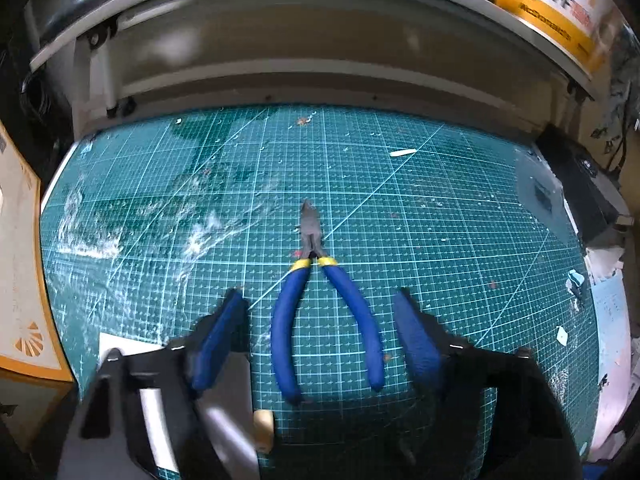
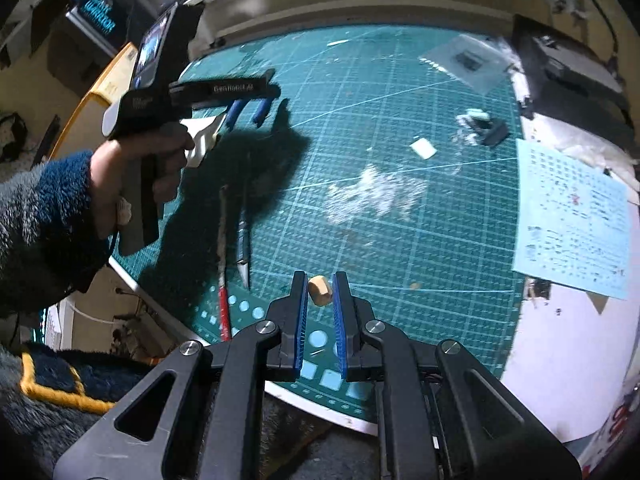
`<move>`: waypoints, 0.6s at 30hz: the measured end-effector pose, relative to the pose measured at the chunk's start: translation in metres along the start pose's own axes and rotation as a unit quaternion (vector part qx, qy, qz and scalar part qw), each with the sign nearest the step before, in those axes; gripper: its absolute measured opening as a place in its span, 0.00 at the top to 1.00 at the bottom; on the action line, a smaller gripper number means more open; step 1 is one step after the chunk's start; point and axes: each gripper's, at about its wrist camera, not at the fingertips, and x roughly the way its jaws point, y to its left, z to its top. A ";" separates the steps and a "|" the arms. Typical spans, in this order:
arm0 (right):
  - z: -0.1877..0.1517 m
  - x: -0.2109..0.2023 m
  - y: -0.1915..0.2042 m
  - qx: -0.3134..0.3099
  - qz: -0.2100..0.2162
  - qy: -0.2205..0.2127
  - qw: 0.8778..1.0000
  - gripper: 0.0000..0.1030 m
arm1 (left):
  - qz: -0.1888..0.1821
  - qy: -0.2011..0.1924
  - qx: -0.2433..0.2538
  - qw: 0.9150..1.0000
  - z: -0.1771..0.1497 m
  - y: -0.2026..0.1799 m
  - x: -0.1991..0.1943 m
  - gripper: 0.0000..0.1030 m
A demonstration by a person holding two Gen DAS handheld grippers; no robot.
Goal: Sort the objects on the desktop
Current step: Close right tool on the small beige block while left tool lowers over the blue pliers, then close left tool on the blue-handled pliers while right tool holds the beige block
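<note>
- Left wrist view: the left gripper is spread wide over the blue-handled pliers, which lie flat on the green cutting mat; a yellow box on the shelf reads "McDonald's" and "BFF".
- Right wrist view: the right gripper is narrowly apart around a small tan block; whether the pads touch it, I cannot tell. The other gripper's body reads "GenRobot.AI".

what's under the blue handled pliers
The pliers lie flat on the green cutting mat, between the open left tongs. Only gridded mat shows between their handles; whatever sits directly beneath the handles is covered.
</note>
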 end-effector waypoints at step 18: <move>0.024 -0.001 -0.010 0.013 0.013 -0.020 1.000 0.88 | -0.059 0.049 -0.009 0.997 0.011 0.015 -0.025 0.96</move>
